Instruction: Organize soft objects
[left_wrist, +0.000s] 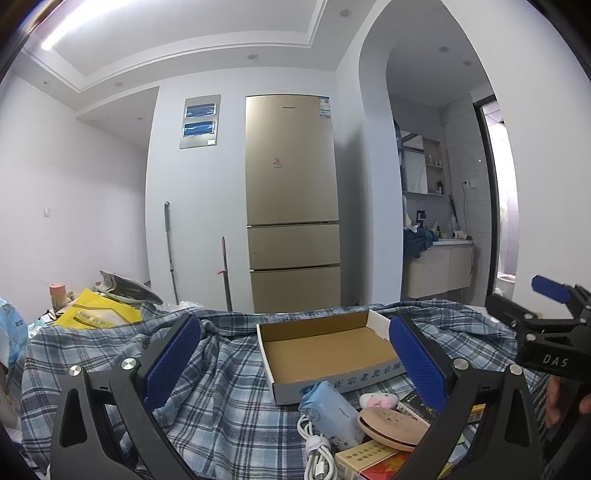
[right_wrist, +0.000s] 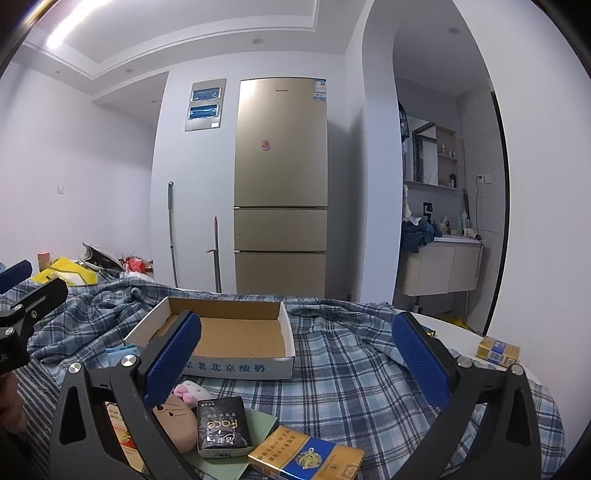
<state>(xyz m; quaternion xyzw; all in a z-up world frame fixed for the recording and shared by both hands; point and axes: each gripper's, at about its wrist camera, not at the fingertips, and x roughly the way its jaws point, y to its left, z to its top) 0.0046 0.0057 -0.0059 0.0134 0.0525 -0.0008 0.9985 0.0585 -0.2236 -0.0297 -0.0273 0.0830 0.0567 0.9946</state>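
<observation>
Behind everything stands a gold fridge (left_wrist: 292, 199) against a pale wall, and in front of it a blue checked cloth (left_wrist: 229, 373) covers the tabletop where the work lies. On the cloth sits a shallow cardboard box (right_wrist: 236, 334), open on top and holding nothing, its bare brown floor showing from wall to wall. The soft things lie just on the near side of the box, between it and the cameras: a blue tissue pack (left_wrist: 332, 413) with its long axis running away from the box toward the viewer, a small pink and white plush toy (right_wrist: 191, 392) near the box's front wall, and a tan squishy toy (right_wrist: 176, 424) beside it. Mixed in with them are hard items: a black pack (right_wrist: 222, 428), cigarette cartons (right_wrist: 306, 458) and a white cable (left_wrist: 317, 450). The left claw (left_wrist: 295, 365) is spread wide and holds nothing; the tissue pack lies just below and between its pads, so this hand seems nearer to it. The right claw (right_wrist: 295, 365) is likewise spread and empty, with the plush toy and squishy toy low by its left pad. Either hand would likely need to dip down and toward the viewer before lifting anything into the box.
</observation>
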